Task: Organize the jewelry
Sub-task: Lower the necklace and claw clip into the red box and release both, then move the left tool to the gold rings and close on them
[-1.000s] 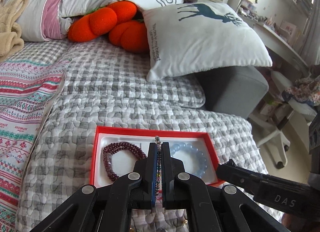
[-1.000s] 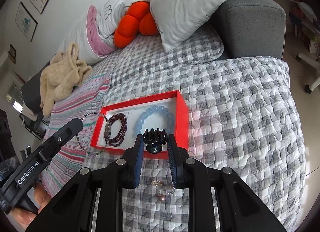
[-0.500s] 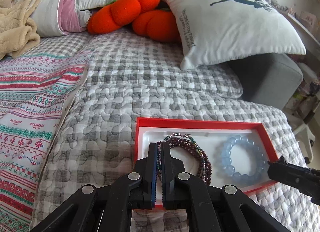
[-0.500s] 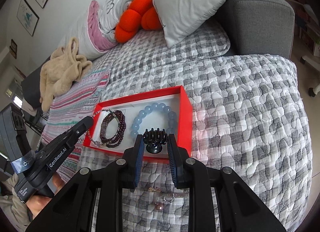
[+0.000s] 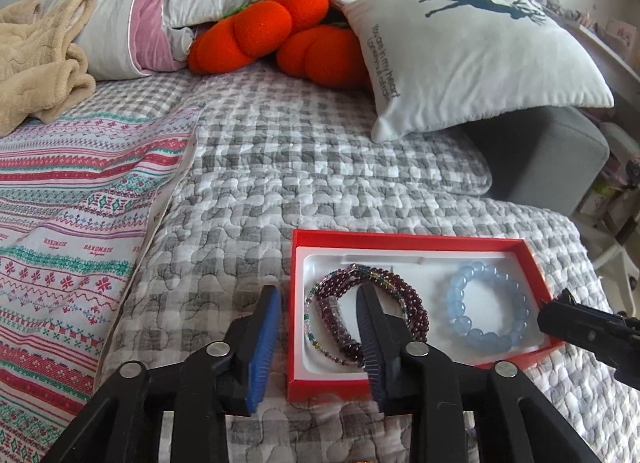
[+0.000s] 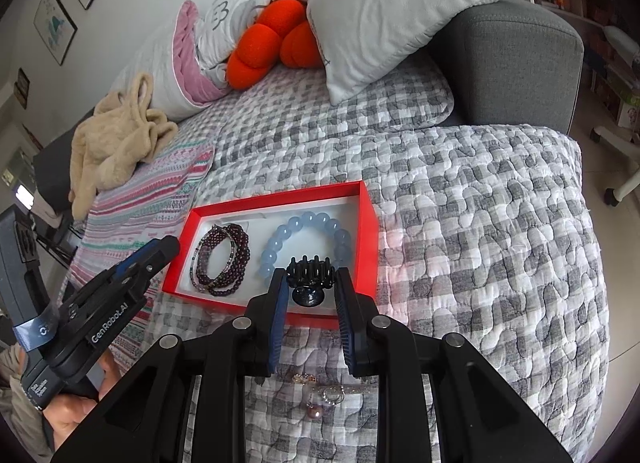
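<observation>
Left gripper (image 5: 318,295) jaws opening over the near-left corner of the red box (image 5: 416,237), nothing pinched; the thin multicolour bead strand (image 5: 310,327) lies inside, draped on the garnet bracelet (image 5: 404,295), left of the blue bead bracelet (image 5: 480,303). Right gripper (image 6: 310,283) clamps a black hair claw (image 6: 310,273) above the box's near edge. Risks: strand may snag the left finger as it backs out, and the claw could slip onto the quilt (image 6: 480,223)

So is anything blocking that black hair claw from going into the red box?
Nothing visible does. The right gripper holds the black hair claw over the near edge of the red box; the light blue bead bracelet already fills that side.
</observation>
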{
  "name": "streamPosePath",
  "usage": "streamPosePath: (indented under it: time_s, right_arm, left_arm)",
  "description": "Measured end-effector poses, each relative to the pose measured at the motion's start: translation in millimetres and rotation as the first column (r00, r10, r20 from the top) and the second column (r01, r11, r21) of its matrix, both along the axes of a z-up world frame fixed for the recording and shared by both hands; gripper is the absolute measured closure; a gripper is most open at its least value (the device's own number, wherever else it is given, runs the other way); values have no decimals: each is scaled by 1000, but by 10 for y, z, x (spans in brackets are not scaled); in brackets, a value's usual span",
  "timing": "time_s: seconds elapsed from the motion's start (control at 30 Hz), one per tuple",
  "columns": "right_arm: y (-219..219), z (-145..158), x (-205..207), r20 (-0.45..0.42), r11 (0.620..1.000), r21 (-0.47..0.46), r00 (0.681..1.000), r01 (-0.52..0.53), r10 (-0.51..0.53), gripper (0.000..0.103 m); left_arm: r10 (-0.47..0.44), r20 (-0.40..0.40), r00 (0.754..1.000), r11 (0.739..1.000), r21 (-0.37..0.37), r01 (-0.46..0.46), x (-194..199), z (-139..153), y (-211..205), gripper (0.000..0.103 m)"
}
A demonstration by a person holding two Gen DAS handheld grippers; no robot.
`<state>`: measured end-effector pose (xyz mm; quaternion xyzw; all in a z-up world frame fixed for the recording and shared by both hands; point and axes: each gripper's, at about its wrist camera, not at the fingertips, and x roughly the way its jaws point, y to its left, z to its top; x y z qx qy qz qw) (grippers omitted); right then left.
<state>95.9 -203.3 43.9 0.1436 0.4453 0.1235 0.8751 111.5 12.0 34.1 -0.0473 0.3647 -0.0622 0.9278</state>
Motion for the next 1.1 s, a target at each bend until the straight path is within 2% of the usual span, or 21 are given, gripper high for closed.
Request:
streamPosePath:
  time_s: [0.03,0.2,0.37,0.63,0.7,0.77,0.83,1.1]
  right_arm:
    - [27,12,5,4,1000,-10,1000,1,-1,78]
    - [201,42,47,18,998,-57,1000,-5,6,78]
    - [333,16,92,15,996,-93,1000,-11,13,78]
    - [355,-19,151,25,992,-124,1000,12,-9,77]
    - [346,-8,165,30,992,-124,999,15,-11,73]
    - [329,14,170,25,994,-112,1000,11,-9,51]
    - [294,65,124,45,995,-98,999,20,-16,42]
    - [165,232,-131,66,995,-96,997,33,-27,41]
  left_arm:
    - [8,-5,1000,1000,-4,-8,-25,0,25,58]
    - [31,-50,998,999,-15,-32,-105,-32,135,56]
    - [48,-74,996,999,-22,-50,-163,-54,254,47]
    - [64,-105,992,998,23,-61,-227,-128,372,34]
    - [65,-113,992,998,31,-62,-249,-148,388,30]
    - [59,-121,991,998,30,-56,-283,-169,399,23]
    - [56,-127,990,998,34,-52,-311,-191,401,20]
    - [20,-142,990,996,87,-8,-467,-236,357,15]
